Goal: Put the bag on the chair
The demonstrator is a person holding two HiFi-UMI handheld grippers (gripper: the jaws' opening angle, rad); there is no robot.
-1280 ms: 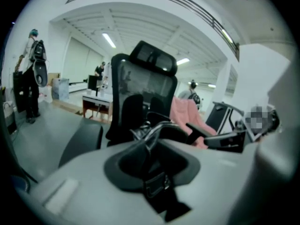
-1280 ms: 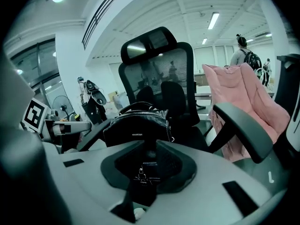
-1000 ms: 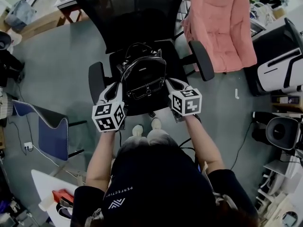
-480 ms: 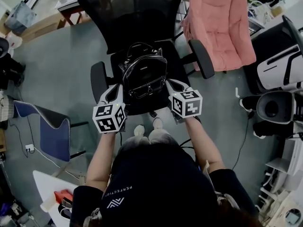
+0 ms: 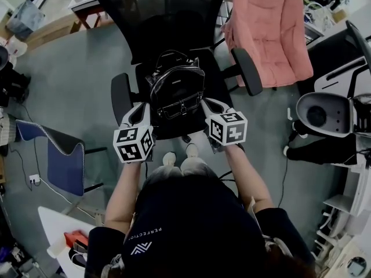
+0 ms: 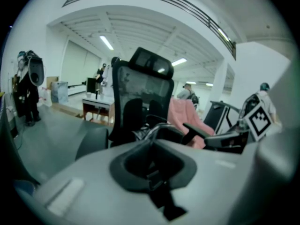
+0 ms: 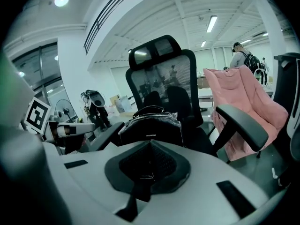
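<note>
The glossy black leather handbag (image 5: pixel 175 91) stands upright mid-seat on the black mesh-backed office chair (image 5: pixel 174 22). Its looped handles arch over its top and metal fittings glint on its front. It seems to rest on its own base, needing no support. The left gripper (image 5: pixel 141 109) and the right gripper (image 5: pixel 210 105) flank its front corners near the seat's front edge. Each has its jaws pressed together on nothing, so the bag looks released and the placing done.

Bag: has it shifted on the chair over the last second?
No. The bag stands in the same spot on the chair, midway between its two armrests, exactly as in the earlier head views.
</note>
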